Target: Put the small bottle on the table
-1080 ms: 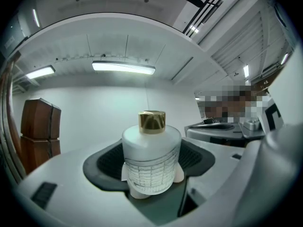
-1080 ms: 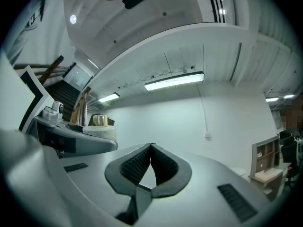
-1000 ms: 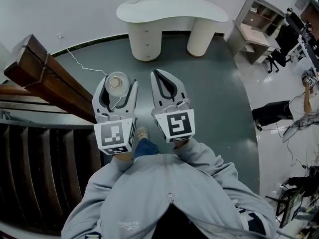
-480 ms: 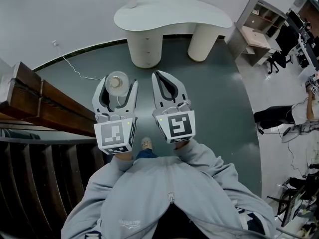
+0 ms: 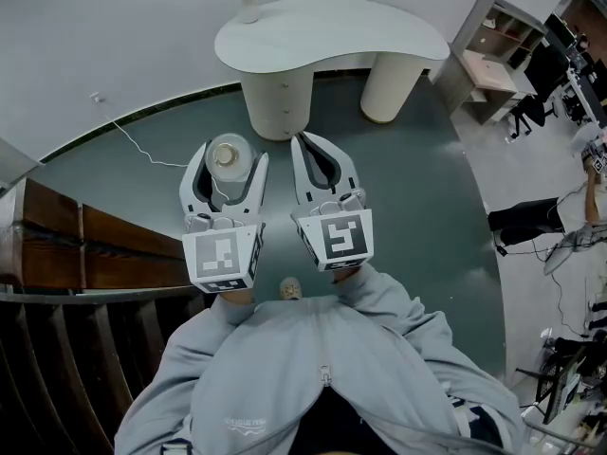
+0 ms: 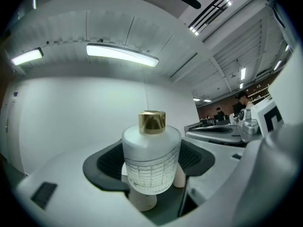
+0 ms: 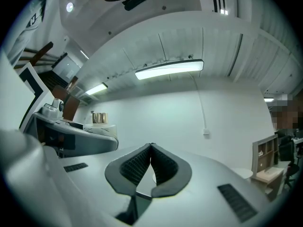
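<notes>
Your left gripper (image 5: 228, 157) had its fingers clamped on the small bottle (image 6: 151, 160), which stood upright with its gold cap up and a faint printed grid on its frosted body. Your right gripper (image 7: 151, 148) had its fingers pressed together, holding nothing. The counter (image 5: 332, 27) lay well beyond both fingertips.

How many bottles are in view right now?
1. The small bottle is clamped in the left gripper, over the floor short of the white table. The right gripper is shut and empty. Far shelves are too small to check.

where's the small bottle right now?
Head view, left of centre: the small bottle is clamped in the left hand-held gripper, held over the floor short of the white table.
</notes>
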`<move>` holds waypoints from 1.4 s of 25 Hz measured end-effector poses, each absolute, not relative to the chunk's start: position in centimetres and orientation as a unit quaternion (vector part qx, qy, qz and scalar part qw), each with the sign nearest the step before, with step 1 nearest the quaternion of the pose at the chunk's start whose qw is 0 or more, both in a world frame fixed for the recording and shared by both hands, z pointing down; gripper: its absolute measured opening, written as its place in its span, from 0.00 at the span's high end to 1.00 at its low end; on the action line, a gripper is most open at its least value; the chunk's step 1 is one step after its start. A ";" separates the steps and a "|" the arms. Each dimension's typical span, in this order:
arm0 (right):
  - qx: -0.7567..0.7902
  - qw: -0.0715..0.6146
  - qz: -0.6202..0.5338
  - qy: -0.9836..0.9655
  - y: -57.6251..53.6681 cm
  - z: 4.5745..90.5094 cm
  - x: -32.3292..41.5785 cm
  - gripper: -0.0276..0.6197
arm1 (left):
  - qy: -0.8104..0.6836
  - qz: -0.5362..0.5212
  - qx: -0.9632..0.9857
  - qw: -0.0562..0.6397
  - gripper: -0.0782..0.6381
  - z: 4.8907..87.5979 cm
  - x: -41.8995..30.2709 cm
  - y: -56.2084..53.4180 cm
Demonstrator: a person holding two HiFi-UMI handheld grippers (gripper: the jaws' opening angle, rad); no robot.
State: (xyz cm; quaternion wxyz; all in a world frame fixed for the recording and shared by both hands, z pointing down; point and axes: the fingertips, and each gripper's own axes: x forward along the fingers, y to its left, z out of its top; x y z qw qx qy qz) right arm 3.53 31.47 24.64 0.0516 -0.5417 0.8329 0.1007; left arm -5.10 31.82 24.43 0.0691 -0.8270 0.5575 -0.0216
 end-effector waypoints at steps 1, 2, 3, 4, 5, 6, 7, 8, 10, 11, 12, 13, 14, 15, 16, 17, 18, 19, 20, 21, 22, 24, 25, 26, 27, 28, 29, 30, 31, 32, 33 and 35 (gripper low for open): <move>-0.544 0.051 0.099 0.832 31.0 24.7 3.3 0.92 | 0.555 -0.022 -0.828 0.068 0.43 24.6 -5.3 31.3; -0.546 0.050 0.097 0.831 30.6 24.8 3.0 0.92 | 0.553 -0.023 -0.830 0.067 0.43 24.8 -5.5 30.8; -0.549 0.047 0.093 0.829 30.2 24.8 2.8 0.92 | 0.552 -0.024 -0.831 0.064 0.43 25.1 -5.7 30.4; -0.550 0.044 0.090 0.829 29.9 24.8 2.6 0.92 | 0.551 -0.023 -0.832 0.061 0.43 25.2 -5.9 30.1; -0.551 0.042 0.088 0.829 29.6 24.9 2.3 0.92 | 0.551 -0.023 -0.832 0.059 0.43 25.4 -6.1 29.9; -0.551 0.040 0.087 0.829 29.4 25.0 2.1 0.92 | 0.550 -0.022 -0.833 0.057 0.43 25.5 -6.3 29.7; -0.551 0.039 0.085 0.829 29.2 25.1 2.0 0.92 | 0.550 -0.022 -0.833 0.055 0.43 25.6 -6.4 29.5; -0.550 0.038 0.086 0.830 29.0 25.3 1.9 0.92 | 0.550 -0.021 -0.833 0.053 0.43 25.6 -6.5 29.3; -0.548 0.038 0.088 0.831 28.4 25.4 1.8 0.92 | 0.550 -0.020 -0.834 0.050 0.43 25.6 -6.6 28.7; -0.548 0.038 0.088 0.831 28.1 25.4 1.7 0.92 | 0.550 -0.019 -0.834 0.049 0.43 25.6 -6.7 28.4; -0.547 0.037 0.088 0.831 27.8 25.4 1.7 0.92 | 0.550 -0.019 -0.833 0.048 0.43 25.6 -6.8 28.0; -0.547 0.037 0.088 0.832 27.4 25.4 1.5 0.92 | 0.551 -0.019 -0.833 0.048 0.43 25.7 -6.9 27.6; -0.546 0.037 0.088 0.832 26.9 25.5 1.4 0.92 | 0.552 -0.019 -0.833 0.047 0.43 25.8 -7.0 27.1; -0.545 0.037 0.088 0.833 26.5 25.6 1.3 0.92 | 0.552 -0.019 -0.832 0.045 0.43 25.9 -7.1 26.6; -0.544 0.036 0.088 0.834 26.0 25.6 1.2 0.92 | 0.553 -0.019 -0.832 0.044 0.43 26.1 -7.2 26.1; -0.544 0.035 0.088 0.834 25.4 25.6 1.1 0.92 | 0.554 -0.019 -0.831 0.044 0.43 26.1 -7.2 25.7; -0.543 0.034 0.086 0.834 24.9 25.6 1.1 0.92 | 0.555 -0.018 -0.831 0.044 0.43 26.2 -7.3 25.1; -0.543 0.033 0.086 0.835 24.2 25.6 1.0 0.92 | 0.556 -0.018 -0.830 0.044 0.43 26.2 -7.3 24.6; -0.541 0.035 0.087 0.836 23.5 25.6 0.9 0.92 | 0.557 -0.018 -0.829 0.044 0.43 26.2 -7.4 23.9; -0.539 0.037 0.089 0.837 22.8 25.5 0.9 0.92 | 0.557 -0.018 -0.829 0.044 0.43 26.2 -7.4 23.2; -0.539 0.036 0.088 0.837 21.9 25.4 0.8 0.92 | 0.558 -0.017 -0.829 0.044 0.43 26.2 -7.4 22.4; -0.539 0.033 0.086 0.838 20.0 25.1 0.8 0.92 | 0.559 -0.016 -0.827 0.045 0.43 26.2 -7.5 20.7; -0.536 0.033 0.087 0.839 19.0 25.1 0.7 0.92 | 0.561 -0.016 -0.827 0.045 0.43 26.2 -7.5 19.7; -0.533 0.034 0.088 0.841 18.0 25.2 0.7 0.92 | 0.562 -0.017 -0.826 0.044 0.43 26.2 -7.5 18.8; -0.529 0.035 0.089 0.843 17.0 25.3 0.7 0.92 | 0.564 -0.017 -0.825 0.043 0.43 26.2 -7.4 17.8; -0.525 0.036 0.089 0.845 16.0 25.5 0.8 0.92 | 0.565 -0.017 -0.824 0.042 0.43 26.1 -7.4 16.7; -0.523 0.036 0.089 0.847 14.9 25.6 0.9 0.92 | 0.566 -0.017 -0.823 0.041 0.43 26.1 -7.4 15.7; -0.521 0.036 0.090 0.848 13.8 25.6 0.9 0.92 | 0.567 -0.015 -0.823 0.040 0.43 26.0 -7.3 14.7; -0.519 0.035 0.093 0.849 12.7 25.4 1.0 0.92 | 0.568 -0.013 -0.822 0.038 0.43 25.9 -7.3 13.6; -0.517 0.034 0.097 0.850 11.6 25.1 1.0 0.92 | 0.569 -0.011 -0.821 0.037 0.43 25.7 -7.2 12.6; -0.514 0.035 0.101 0.851 10.5 24.9 1.1 0.92 | 0.571 -0.009 -0.820 0.037 0.43 25.5 -7.1 11.6; -0.508 0.035 0.105 0.854 8.5 24.5 1.4 0.92 | 0.575 -0.009 -0.817 0.039 0.43 25.2 -6.6 9.7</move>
